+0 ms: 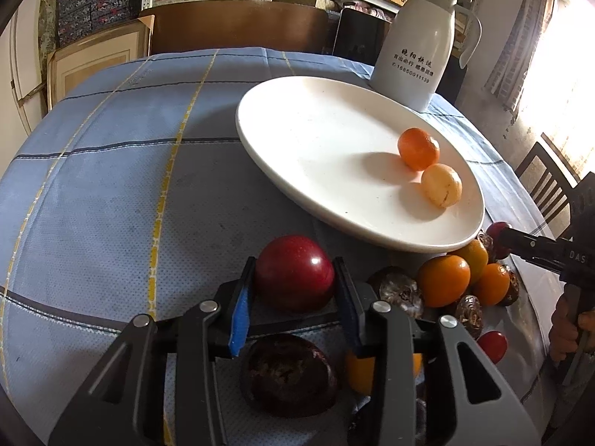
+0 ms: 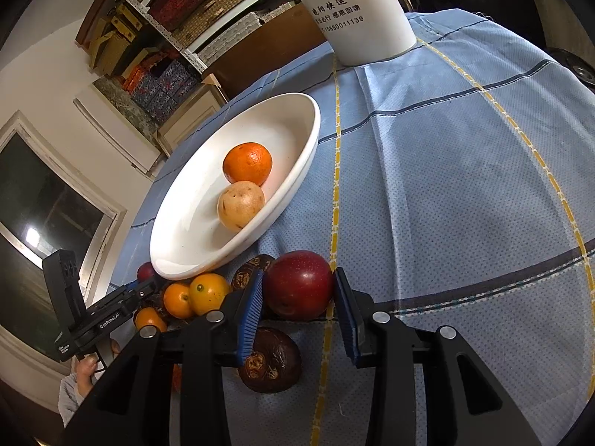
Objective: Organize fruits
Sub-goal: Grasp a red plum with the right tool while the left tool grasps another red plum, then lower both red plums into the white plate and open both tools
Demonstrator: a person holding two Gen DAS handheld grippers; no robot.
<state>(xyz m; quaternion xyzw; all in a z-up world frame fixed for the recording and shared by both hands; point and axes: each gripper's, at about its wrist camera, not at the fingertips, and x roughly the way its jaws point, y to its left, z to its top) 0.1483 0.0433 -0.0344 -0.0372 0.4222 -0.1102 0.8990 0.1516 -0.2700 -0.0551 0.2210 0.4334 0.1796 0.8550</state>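
Only an orange (image 1: pixel 418 148) and a pale fruit (image 1: pixel 441 185) are seen on the white plate (image 1: pixel 316 141), a pile of fruits (image 1: pixel 446 282) being left at its near rim, while a red fruit (image 1: pixel 293 286) is clamped by the left gripper (image 1: pixel 294 273), a second red fruit (image 2: pixel 299 290) is bracketed by the right gripper (image 2: pixel 299 278) with firm contact not discernible, and ample bare plate is left open short of the jug (image 1: pixel 416 48) at its far rim.

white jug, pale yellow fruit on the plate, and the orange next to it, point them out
white jug (image 1: pixel 416 55), left wrist view, middle of its body
pale yellow fruit (image 2: pixel 241 205), right wrist view, centre of its skin
orange (image 2: pixel 247 163), right wrist view, centre of its peel
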